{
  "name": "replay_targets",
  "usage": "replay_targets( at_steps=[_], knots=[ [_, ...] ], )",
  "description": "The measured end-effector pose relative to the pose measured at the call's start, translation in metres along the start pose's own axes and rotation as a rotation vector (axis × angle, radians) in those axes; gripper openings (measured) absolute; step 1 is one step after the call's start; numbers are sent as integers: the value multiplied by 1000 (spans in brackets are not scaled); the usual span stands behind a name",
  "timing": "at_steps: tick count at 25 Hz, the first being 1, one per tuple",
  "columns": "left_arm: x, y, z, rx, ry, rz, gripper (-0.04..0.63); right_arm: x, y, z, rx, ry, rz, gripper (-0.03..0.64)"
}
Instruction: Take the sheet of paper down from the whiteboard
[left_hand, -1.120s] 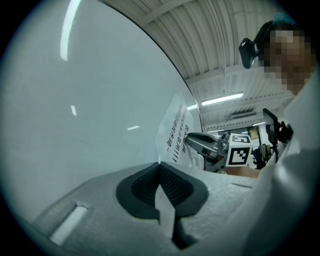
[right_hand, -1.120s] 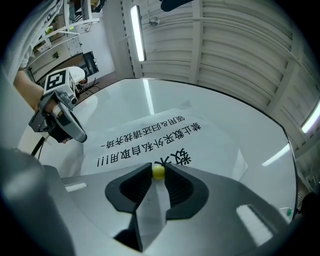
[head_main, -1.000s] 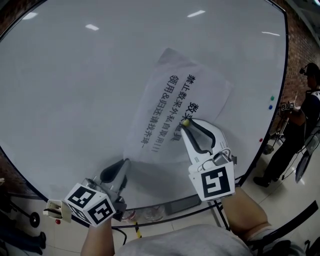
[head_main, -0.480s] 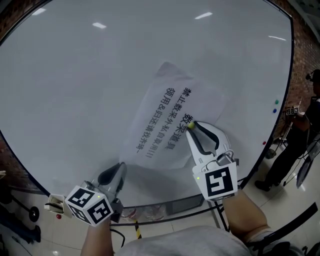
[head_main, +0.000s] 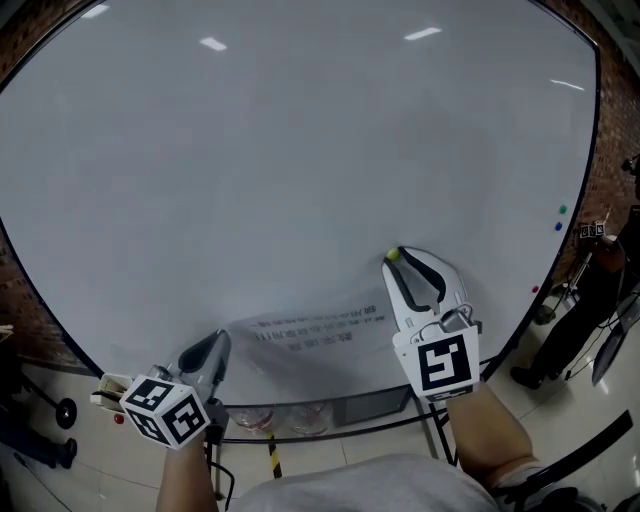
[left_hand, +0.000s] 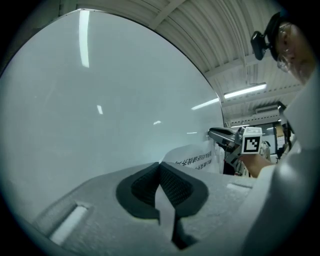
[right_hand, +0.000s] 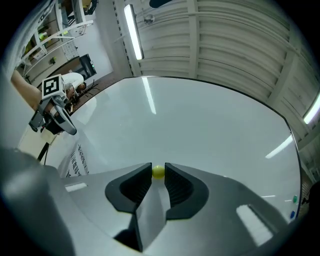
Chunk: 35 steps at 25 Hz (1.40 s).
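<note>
The sheet of paper (head_main: 310, 332) with black print hangs off the whiteboard (head_main: 300, 150), low and nearly flat toward me. My left gripper (head_main: 213, 346) is shut on its left corner; in the left gripper view the paper (left_hand: 192, 157) curls out beyond the closed jaws of the left gripper (left_hand: 160, 165). My right gripper (head_main: 393, 258) stays by the board, shut on a small yellow magnet (right_hand: 158, 171) pinched between the fingertips of the right gripper (right_hand: 158, 173). The right gripper view shows the left gripper (right_hand: 55, 114) and the paper (right_hand: 76, 159) at the far left.
A ledge with a dark eraser (head_main: 368, 406) runs under the board. Small coloured magnets (head_main: 562, 211) dot the board's right edge. A person (head_main: 600, 290) stands at the right beyond the board. Brick wall borders the board.
The paper has come off the board and dropped from its slanted place to hang low. My left gripper moved down and left with its corner. The right gripper stayed, keeping the yellow magnet.
</note>
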<state>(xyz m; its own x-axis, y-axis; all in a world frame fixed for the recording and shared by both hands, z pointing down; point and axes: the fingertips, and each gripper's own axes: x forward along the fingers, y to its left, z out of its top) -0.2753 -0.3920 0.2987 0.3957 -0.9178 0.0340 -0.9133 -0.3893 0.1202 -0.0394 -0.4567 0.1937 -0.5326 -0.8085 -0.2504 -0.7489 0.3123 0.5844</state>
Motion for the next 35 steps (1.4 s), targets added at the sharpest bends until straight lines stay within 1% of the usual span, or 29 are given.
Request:
replay_targets(
  at_steps=[5,12,15,18,19,21,22,25,28,30,32,35],
  knots=[
    [0,-9,-1,-4,6,-22,2,2,1,-2,-16,23,8,83],
    [3,-18,3,3,2,-50,2,6,-1,-5,-3,20,-10,84],
    [3,-22,-2,0,10,-62,2,4,2,-3,0,20,-12,77],
    [5,-27,-10,-4,27,-79,2,-5,3,1,-22,22,-18,77],
    [6,-28,-13,-5,32,-86,2,-9,3,1,-22,25,-19,66],
    [6,-29,-17,1,41,-97,2,-16,7,-7,13,43,-21,28],
    [6,-30,-19,9,46,-103,2,-20,11,-13,37,63,-16,4],
    [4,-33,-35,20,72,-122,2,-36,32,-43,108,166,27,-2],
    [1,-35,-59,-2,100,-141,2,-55,65,-82,184,287,87,-2],
    [0,-37,-71,-23,114,-152,2,-68,88,-102,234,351,137,-2],
    [-2,-41,-76,-39,119,-163,2,-81,105,-112,271,393,179,-2],
    [-11,-53,-79,-34,129,-180,2,-104,126,-119,333,440,229,-2]
  ],
)
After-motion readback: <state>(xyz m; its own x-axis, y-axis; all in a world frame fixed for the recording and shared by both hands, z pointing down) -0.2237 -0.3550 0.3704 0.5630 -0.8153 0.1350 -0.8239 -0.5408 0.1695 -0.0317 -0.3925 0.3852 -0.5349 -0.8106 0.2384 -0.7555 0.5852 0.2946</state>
